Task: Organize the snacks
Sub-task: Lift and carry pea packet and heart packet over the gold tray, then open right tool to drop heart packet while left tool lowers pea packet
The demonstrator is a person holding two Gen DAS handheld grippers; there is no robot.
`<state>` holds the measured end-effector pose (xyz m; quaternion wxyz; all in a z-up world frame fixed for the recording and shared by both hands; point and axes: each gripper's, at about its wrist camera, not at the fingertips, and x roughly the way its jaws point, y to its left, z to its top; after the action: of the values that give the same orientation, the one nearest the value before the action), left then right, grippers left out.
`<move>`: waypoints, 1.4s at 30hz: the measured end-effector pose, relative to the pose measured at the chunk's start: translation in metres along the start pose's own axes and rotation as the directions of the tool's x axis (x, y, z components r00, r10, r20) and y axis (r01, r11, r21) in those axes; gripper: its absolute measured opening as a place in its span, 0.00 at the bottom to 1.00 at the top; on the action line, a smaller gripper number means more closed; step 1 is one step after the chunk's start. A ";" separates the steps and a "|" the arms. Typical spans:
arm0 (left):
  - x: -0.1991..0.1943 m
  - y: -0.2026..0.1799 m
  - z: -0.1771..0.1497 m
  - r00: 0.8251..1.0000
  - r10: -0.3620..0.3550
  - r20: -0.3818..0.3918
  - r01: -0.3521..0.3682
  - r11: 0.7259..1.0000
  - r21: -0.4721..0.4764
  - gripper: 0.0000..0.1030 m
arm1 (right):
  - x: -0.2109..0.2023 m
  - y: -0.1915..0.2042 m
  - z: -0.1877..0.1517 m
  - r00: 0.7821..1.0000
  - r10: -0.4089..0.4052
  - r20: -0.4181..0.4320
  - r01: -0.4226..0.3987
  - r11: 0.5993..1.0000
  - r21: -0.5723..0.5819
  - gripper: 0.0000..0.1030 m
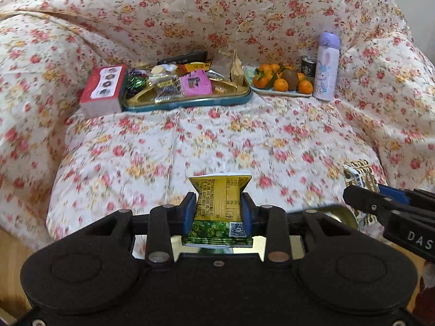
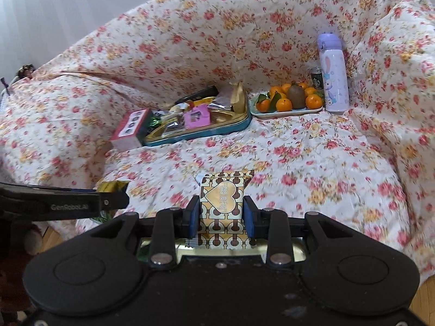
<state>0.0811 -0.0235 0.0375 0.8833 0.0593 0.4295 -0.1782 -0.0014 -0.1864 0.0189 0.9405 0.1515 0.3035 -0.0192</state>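
My left claw (image 1: 218, 207) grips a yellow-green snack packet (image 1: 217, 203); my right claw (image 2: 221, 214) pinches a brown-and-cream heart-printed packet (image 2: 221, 206) — both above the floral-covered sofa (image 1: 244, 141), snack tray (image 1: 190, 103) beyond.

- Your right gripper (image 2: 221, 212) clamps a brown-and-cream snack packet (image 2: 223, 203) at lower centre.
- Your left gripper (image 2: 119, 194) enters from the left edge.
- The snack tray (image 2: 217, 131) sits mid-frame, the fruit plate (image 2: 288, 112) right of it.

Both wrist views face floral sofa (image 1: 244, 135) from front, angled down; both show snack tray (image 1: 190, 103) at back.
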 end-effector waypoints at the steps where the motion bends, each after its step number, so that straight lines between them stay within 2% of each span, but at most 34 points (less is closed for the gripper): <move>1: -0.005 -0.001 -0.005 1.000 -0.001 -0.004 0.001 1.000 -0.005 0.42 | -0.007 0.002 -0.004 1.000 0.004 0.005 -0.004 1.000 -0.002 0.33; 8: -0.029 -0.016 -0.037 0.999 0.017 -0.031 -0.018 1.000 -0.007 0.42 | -0.053 0.014 -0.032 0.999 0.022 0.046 -0.021 0.999 -0.027 0.33; 12: -0.030 -0.021 -0.047 0.998 0.023 -0.052 -0.024 1.000 -0.019 0.42 | -0.061 0.017 -0.039 0.999 0.021 0.038 -0.019 0.999 -0.048 0.33; 24: -0.011 -0.036 -0.073 0.990 0.057 -0.129 -0.060 0.998 -0.015 0.42 | -0.046 0.008 -0.058 0.996 -0.076 -0.044 0.074 0.996 -0.047 0.33; 29: 0.004 -0.036 -0.077 0.983 0.094 -0.156 -0.097 0.995 -0.010 0.42 | -0.038 0.007 -0.063 0.993 -0.102 -0.067 0.099 0.994 -0.054 0.33; 42: 0.025 -0.037 -0.074 0.976 0.111 -0.186 -0.113 0.994 0.004 0.42 | -0.016 0.005 -0.063 0.986 -0.119 -0.115 0.114 0.992 -0.046 0.33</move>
<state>0.0265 -0.0455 -0.0264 0.8483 0.0969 0.5064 -0.1206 -0.0490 -0.1642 -0.0189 0.9211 0.1157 0.3669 -0.0591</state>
